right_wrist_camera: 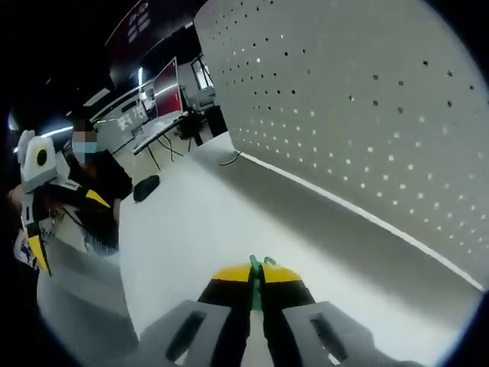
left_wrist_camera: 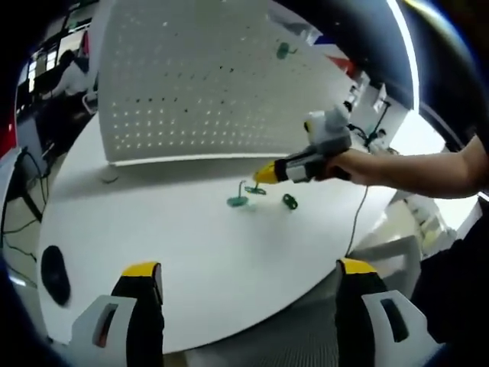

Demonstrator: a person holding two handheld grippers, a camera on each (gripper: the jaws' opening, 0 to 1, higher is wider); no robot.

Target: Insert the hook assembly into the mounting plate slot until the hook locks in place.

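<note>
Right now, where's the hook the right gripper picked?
Pinched between the right gripper jaws, the green hook pokes out above the white table, before the pegboard.

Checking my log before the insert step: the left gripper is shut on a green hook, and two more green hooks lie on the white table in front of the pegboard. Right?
One detail is wrong: the right gripper, not the left, is shut on the green hook, as the right gripper view shows. The left gripper is open. Two green hooks do lie on the white table before the pegboard.
</note>
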